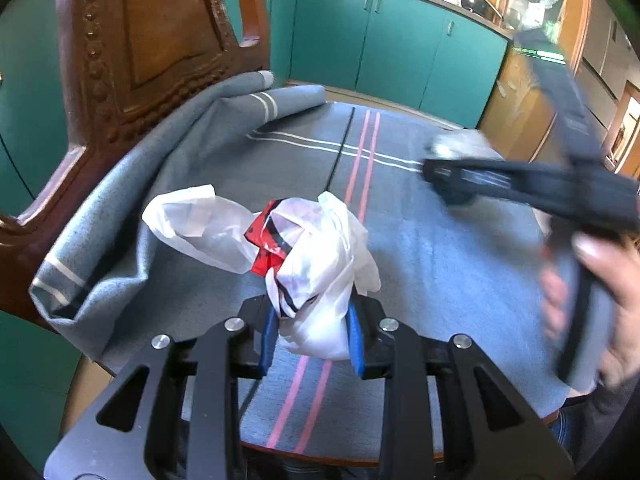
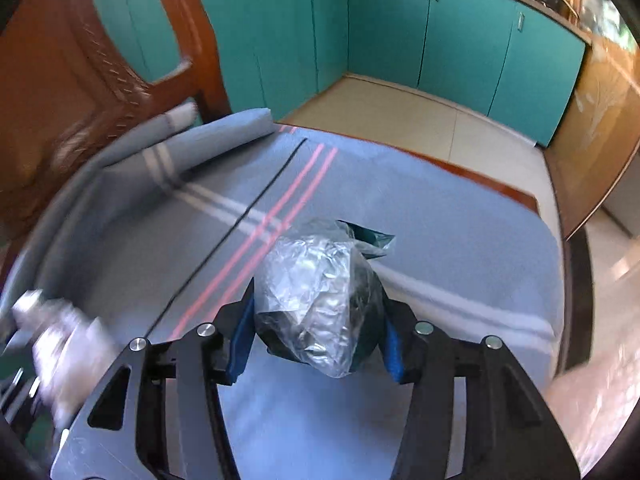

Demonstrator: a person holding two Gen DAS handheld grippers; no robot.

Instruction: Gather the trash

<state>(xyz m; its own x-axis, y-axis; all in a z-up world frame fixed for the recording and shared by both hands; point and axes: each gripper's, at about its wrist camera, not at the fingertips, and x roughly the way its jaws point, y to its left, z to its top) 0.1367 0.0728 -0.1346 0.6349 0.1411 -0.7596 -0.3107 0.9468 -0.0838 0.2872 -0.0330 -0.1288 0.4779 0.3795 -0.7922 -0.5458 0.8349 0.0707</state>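
Right gripper (image 2: 316,336) fingers (image 2: 242,332) clamp crumpled clear plastic wrapper (image 2: 316,296) above blue cloth (image 2: 440,240).

A grey-blue woven cloth (image 1: 420,264) covers the surface, crossed by a pair of pink stripes, a thin black line and pale white bands. The crumpled white plastic bag (image 1: 316,276) shows red and black print on its left. The clear crinkled wrapper (image 2: 320,300) glints silver over dark green. Both black tongs carry blue pads (image 2: 242,340). Far cabinets (image 2: 460,36) are teal; the carved chair (image 1: 132,40) is reddish brown.
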